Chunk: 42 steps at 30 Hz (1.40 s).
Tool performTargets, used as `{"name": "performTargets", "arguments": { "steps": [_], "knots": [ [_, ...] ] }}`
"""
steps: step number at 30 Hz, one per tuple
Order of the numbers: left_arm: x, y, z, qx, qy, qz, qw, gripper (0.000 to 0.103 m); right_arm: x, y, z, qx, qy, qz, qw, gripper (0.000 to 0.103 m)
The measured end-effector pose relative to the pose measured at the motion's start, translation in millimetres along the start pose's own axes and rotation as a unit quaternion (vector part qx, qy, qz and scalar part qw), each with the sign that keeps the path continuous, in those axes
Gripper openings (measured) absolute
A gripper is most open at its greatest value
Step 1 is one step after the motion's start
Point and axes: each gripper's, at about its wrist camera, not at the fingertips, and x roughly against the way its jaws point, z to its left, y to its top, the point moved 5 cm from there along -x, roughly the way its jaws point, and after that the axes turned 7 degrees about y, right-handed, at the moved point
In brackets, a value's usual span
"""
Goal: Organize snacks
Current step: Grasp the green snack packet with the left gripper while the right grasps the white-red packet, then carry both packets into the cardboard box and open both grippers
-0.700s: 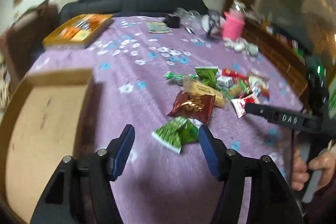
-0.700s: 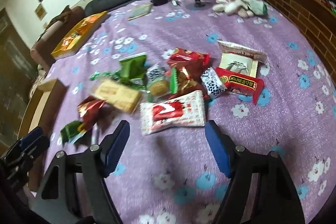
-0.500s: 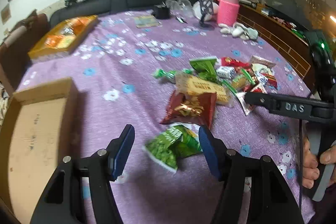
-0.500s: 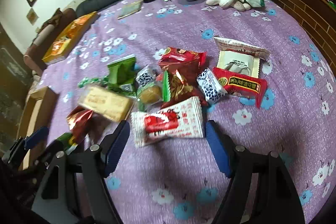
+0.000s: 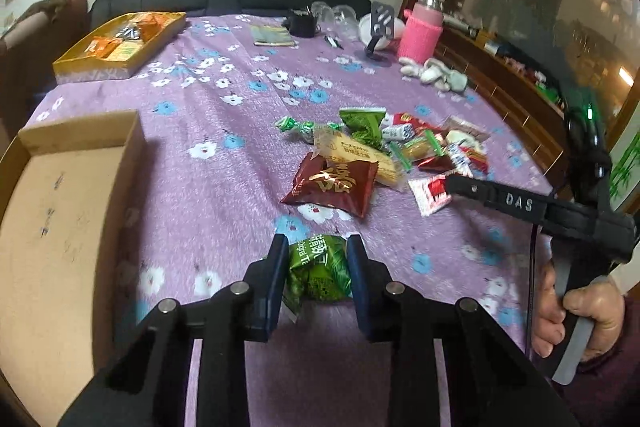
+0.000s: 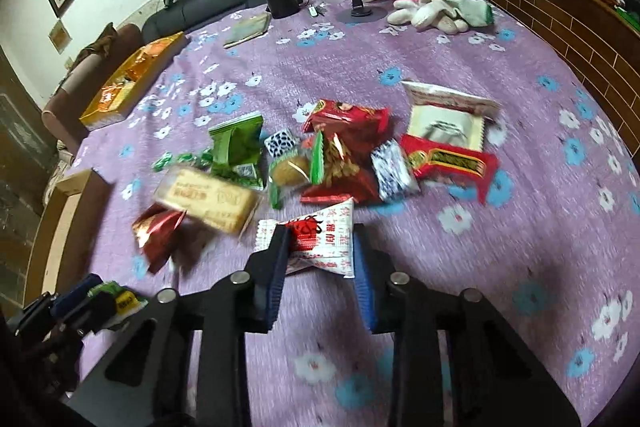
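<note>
My left gripper (image 5: 318, 269) is clamped on a glossy green packet (image 5: 320, 273), crumpled, with white print reading "Original" running along its upright long axis, just above the purple cloth (image 5: 208, 195) near the cardboard box (image 5: 80, 155). My right gripper (image 6: 320, 255) pinches a white packet (image 6: 320, 243) with a red panel and red characters, lying crosswise before the snack pile (image 6: 344, 155); its arm reads "DAS".

Both the left gripper (image 5: 318, 269) and right gripper (image 6: 320, 255) have black frames, silver screws and blue ribbed pads, the right one lettered "DAS", with a black cable and grey trigger.
</note>
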Motion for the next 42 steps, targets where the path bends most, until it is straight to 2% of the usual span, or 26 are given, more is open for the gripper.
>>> {"name": "performTargets", "arguments": {
  "steps": [8, 12, 14, 19, 25, 31, 37, 38, 41, 42],
  "knots": [
    [39, -1, 19, 0.043, -0.029, -0.042, 0.9978, 0.029, 39, -23, 10, -0.010, 0.067, -0.012, 0.998, 0.029],
    [62, -6, 43, 0.073, -0.027, -0.067, 0.9947, 0.029, 52, -29, 42, 0.012, 0.111, -0.005, 0.994, 0.029],
    [73, -9, 63, 0.091, -0.014, -0.076, 0.9929, 0.029, 56, -33, 66, 0.028, 0.135, 0.000, 0.990, 0.029],
    [85, -21, 126, 0.143, 0.062, -0.079, 0.9847, 0.029, 54, -45, 139, 0.073, 0.206, 0.029, 0.975, 0.029],
    [86, -42, 190, 0.189, 0.128, -0.080, 0.9702, 0.029, 21, -72, 235, 0.125, 0.265, 0.095, 0.951, 0.029],
    [79, -55, 223, 0.214, 0.171, -0.066, 0.9595, 0.029, -12, -100, 293, 0.171, 0.278, 0.144, 0.934, 0.029],
    [83, -59, 240, 0.229, 0.165, -0.072, 0.9566, 0.031, -44, -121, 317, 0.189, 0.279, 0.183, 0.924, 0.030],
    [85, -58, 239, 0.231, 0.162, -0.074, 0.9565, 0.033, -47, -124, 318, 0.195, 0.276, 0.185, 0.923, 0.032],
    [93, -56, 239, 0.237, 0.150, -0.088, 0.9558, 0.051, -46, -127, 322, 0.221, 0.257, 0.169, 0.925, 0.032],
    [95, -54, 238, 0.239, 0.148, -0.092, 0.9551, 0.053, -42, -126, 321, 0.231, 0.254, 0.160, 0.925, 0.032]
  ]
}}
